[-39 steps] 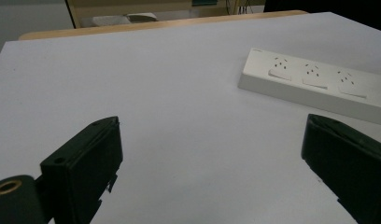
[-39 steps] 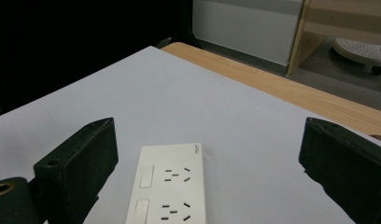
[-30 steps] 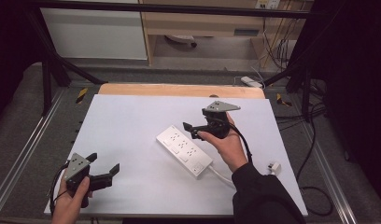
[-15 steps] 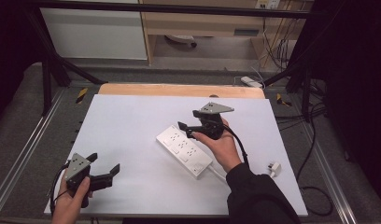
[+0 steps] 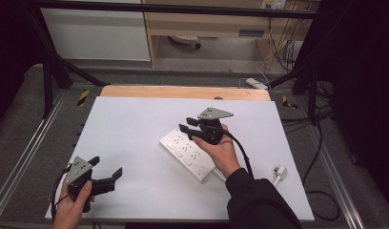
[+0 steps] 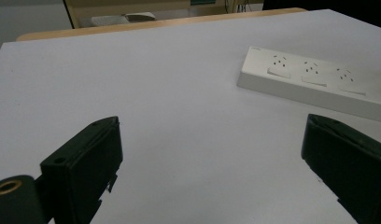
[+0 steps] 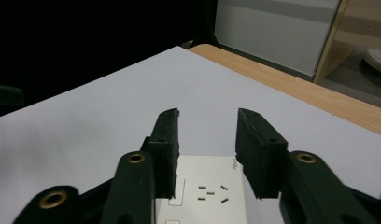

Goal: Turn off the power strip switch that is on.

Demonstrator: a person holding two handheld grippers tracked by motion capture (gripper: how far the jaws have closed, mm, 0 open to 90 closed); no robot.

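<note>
The right tool, a black 2-jaw unit with a grey 3-cornered plate on top, is held above the far end of the white rectangular plastic power strip. Its jaws stand apart with nothing between them. In the right gripper view the right tool points over the strip's end; 1 socket of the power strip is visible between the jaw bases, and the remainder is cut off by the bottom edge.

The left tool, of the same build, sits near the front left corner of the white tabletop, well apart from the strip. Its jaws are spread wide and hold nothing. In the left gripper view the left tool is seen above the bare tabletop, and the power strip lies ahead to the right with 3 sockets showing; its right end is cut off by the frame edge.

In the high view the right hand and dark sleeve cover the near part of the strip. A white plug lies near the right edge of the tabletop; its cord is partly hidden behind the sleeve. The left hand is cut off at the bottom edge.
</note>
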